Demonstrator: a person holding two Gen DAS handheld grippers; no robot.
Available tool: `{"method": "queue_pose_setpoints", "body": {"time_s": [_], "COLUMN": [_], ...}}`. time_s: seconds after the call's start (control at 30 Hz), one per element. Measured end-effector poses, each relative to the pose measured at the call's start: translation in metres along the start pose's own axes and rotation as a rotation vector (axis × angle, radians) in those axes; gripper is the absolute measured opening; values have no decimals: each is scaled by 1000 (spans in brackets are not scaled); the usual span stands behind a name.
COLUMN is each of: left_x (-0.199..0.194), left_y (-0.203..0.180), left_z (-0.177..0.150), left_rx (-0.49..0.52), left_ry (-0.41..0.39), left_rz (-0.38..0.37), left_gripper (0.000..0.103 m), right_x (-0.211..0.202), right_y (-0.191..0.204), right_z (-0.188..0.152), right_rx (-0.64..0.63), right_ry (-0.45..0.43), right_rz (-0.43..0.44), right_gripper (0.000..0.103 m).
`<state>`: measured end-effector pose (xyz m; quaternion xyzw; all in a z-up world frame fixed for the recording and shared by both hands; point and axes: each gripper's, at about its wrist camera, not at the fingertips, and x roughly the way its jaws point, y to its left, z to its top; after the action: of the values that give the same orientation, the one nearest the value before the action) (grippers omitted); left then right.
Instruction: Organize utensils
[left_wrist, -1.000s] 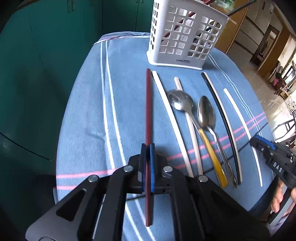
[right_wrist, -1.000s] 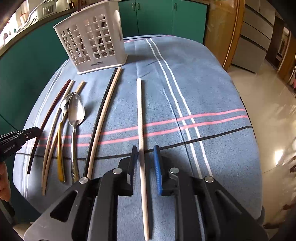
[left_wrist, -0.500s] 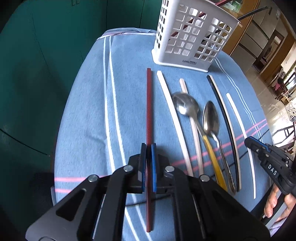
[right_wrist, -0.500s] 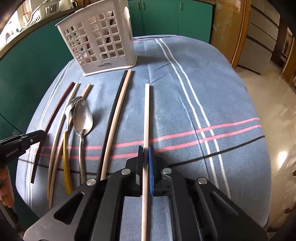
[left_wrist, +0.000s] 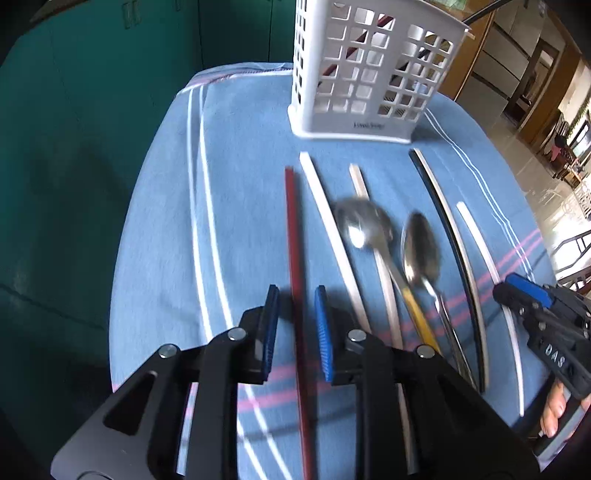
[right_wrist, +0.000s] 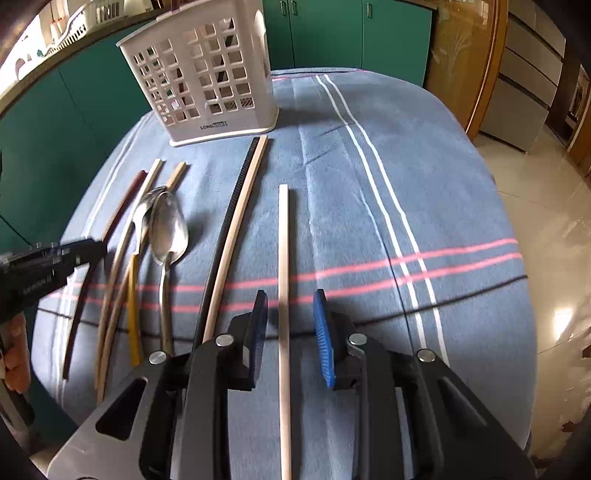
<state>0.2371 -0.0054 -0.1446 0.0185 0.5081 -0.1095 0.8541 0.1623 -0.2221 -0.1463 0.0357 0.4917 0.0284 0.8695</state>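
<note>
A dark red chopstick (left_wrist: 293, 229) lies on the blue striped cloth, running between the jaws of my left gripper (left_wrist: 296, 290). The jaws are opening and their pads stand clear of it. A cream chopstick (right_wrist: 283, 240) lies likewise between the jaws of my right gripper (right_wrist: 290, 293), which are also opening without touching it. The white slotted utensil basket (left_wrist: 365, 74) stands at the far end, with a few sticks inside. Two metal spoons (left_wrist: 421, 251), one with a yellow handle, lie between the chopsticks.
More chopsticks lie in a row on the cloth: two pale ones (left_wrist: 325, 221) beside the red one, and a black and cream pair (right_wrist: 236, 221) left of the cream one. Green cabinets (right_wrist: 332, 29) stand behind the table. The cloth (right_wrist: 424, 184) falls away at the right edge.
Half a second ago both grippers were shut on their chopsticks. Now both pairs of jaws have parted and the chopsticks lie free between them. The left view has shifted slightly.
</note>
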Motion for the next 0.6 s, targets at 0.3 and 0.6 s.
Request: {"method": "queue_pose_setpoints", "body": {"time_s": [0.3, 0.6], "left_x": [31, 36], "left_y": [-9, -6], "left_z": [51, 59], "left_rx": [73, 80], "left_ry": [23, 15], "left_rz": [74, 74], "left_gripper": [33, 33], "right_x": [30, 37], "right_y": [11, 11], "right_z": [46, 54], "right_rx": [-32, -51], "right_ry": [-6, -11], "right_rz": [-56, -48], "right_gripper": [26, 24]}}
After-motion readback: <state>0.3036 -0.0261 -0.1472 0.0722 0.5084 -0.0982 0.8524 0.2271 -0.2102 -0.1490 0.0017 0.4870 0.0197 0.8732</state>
